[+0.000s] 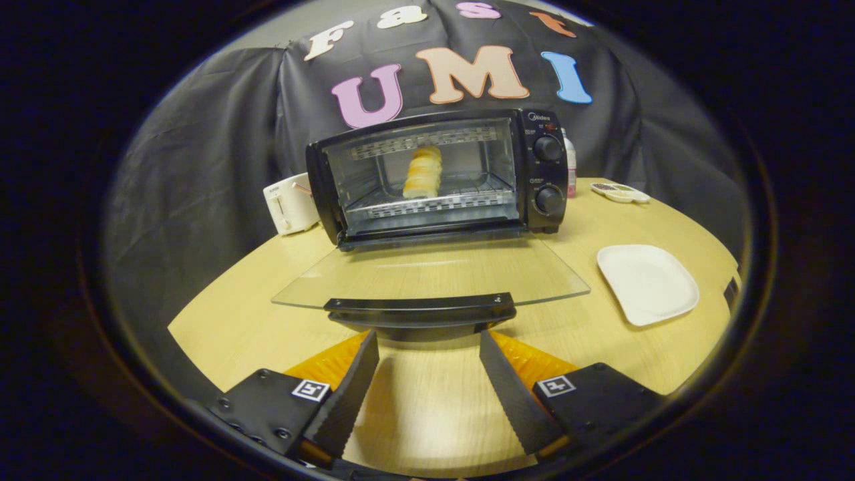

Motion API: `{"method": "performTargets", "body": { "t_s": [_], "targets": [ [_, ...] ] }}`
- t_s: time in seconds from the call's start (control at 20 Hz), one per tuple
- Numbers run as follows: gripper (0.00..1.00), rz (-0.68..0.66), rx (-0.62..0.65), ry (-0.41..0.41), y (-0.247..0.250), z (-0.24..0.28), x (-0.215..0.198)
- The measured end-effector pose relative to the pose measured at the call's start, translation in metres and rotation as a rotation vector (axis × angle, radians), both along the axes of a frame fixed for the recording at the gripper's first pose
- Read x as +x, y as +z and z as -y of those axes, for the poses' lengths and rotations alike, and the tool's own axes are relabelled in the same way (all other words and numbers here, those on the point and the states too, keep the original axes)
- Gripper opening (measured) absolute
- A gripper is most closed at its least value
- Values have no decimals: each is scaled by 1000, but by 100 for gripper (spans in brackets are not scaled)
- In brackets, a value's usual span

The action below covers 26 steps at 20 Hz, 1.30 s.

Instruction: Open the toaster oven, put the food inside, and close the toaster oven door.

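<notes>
A black toaster oven (541, 174) stands at the far side of the wooden table. Its glass door (427, 270) lies folded down flat toward me, with the black handle (421, 308) at its near edge. Inside, a pale yellow bread roll (423, 172) rests on the wire rack (434, 200). My gripper (429, 342) is open, its two serrated black fingers (354, 381) spread wide just short of the handle and slightly below it. Nothing sits between the fingers, and they touch neither the handle nor the door.
A white square plate (646, 282) lies on the table (220, 314) to the right of the door. A white toaster (289, 204) stands left of the oven. A small dish (620, 192) and a bottle (570, 167) sit to the oven's right, near the back.
</notes>
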<state>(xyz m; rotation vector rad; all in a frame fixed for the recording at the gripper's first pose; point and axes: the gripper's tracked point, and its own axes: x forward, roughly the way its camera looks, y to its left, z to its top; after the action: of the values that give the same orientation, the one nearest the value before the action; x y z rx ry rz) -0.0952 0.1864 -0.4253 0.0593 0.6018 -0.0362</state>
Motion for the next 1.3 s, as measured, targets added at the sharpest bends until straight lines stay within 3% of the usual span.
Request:
{"method": "performTargets", "body": {
  "t_s": [0.85,1.2,1.3],
  "targets": [
    [97,117,4,-27,40,-3,18],
    [97,191,54,-23,74,-12,47],
    [96,210,-1,-49,81,-4,62]
  ]
}}
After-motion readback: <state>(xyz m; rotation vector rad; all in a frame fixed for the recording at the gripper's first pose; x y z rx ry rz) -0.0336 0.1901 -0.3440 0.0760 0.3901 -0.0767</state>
